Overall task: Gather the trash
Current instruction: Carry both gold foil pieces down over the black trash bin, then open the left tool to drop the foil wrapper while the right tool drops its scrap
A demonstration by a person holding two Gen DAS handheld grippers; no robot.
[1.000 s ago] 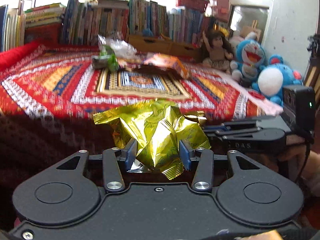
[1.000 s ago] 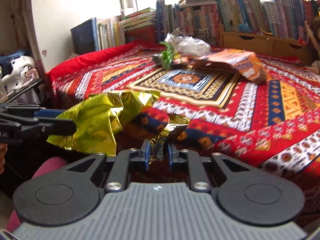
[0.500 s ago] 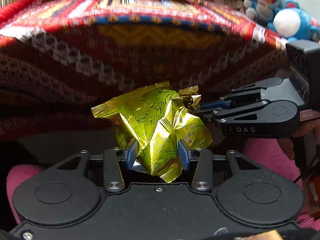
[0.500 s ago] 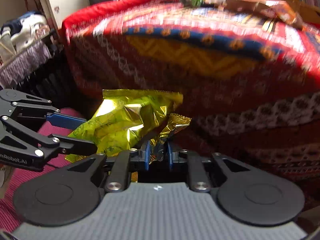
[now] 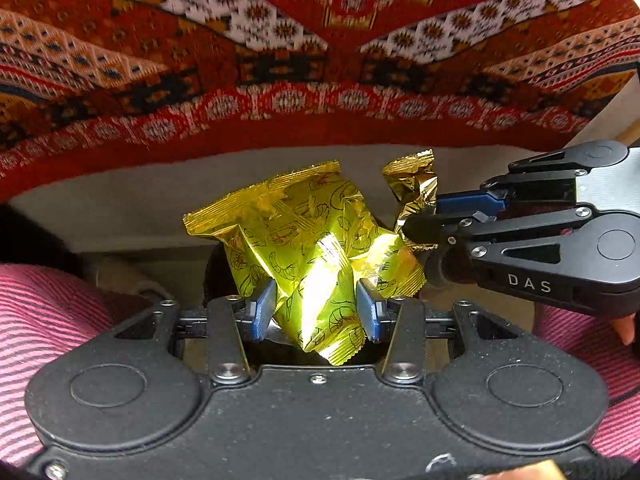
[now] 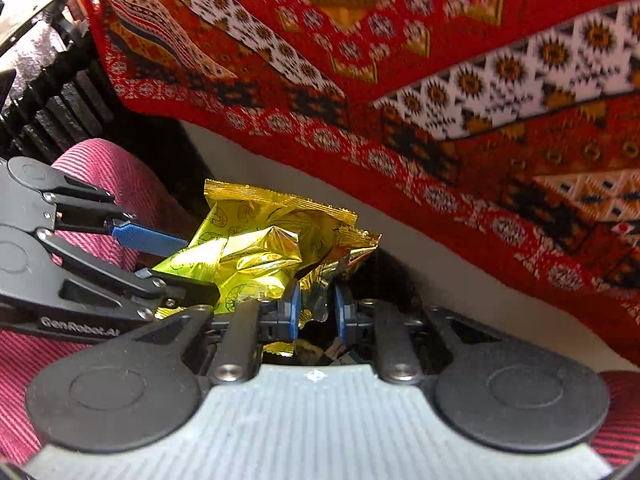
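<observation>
A crumpled gold snack wrapper point(image 5: 304, 240) hangs between both grippers, low in front of the bed's side. My left gripper point(image 5: 316, 310) is shut on the wrapper's lower fold, blue pads pressing each side. My right gripper point(image 6: 316, 312) is shut on the wrapper's point(image 6: 256, 248) torn right corner. In the left wrist view the right gripper point(image 5: 424, 220) comes in from the right and pinches that corner. In the right wrist view the left gripper point(image 6: 176, 264) reaches in from the left. A dark opening shows under the wrapper; what it is cannot be told.
The red patterned bedspread point(image 5: 320, 60) hangs down just ahead, with a pale bed base point(image 5: 120, 200) beneath it. A person's pink striped trouser legs point(image 5: 48, 320) flank the grippers. A dark slatted rack point(image 6: 52, 108) stands at the left in the right wrist view.
Both grippers have dropped with the wrapper from bed-top height to below the bedspread's hem. The books, toys and other litter on the bed have left view. Both grips are unchanged.
</observation>
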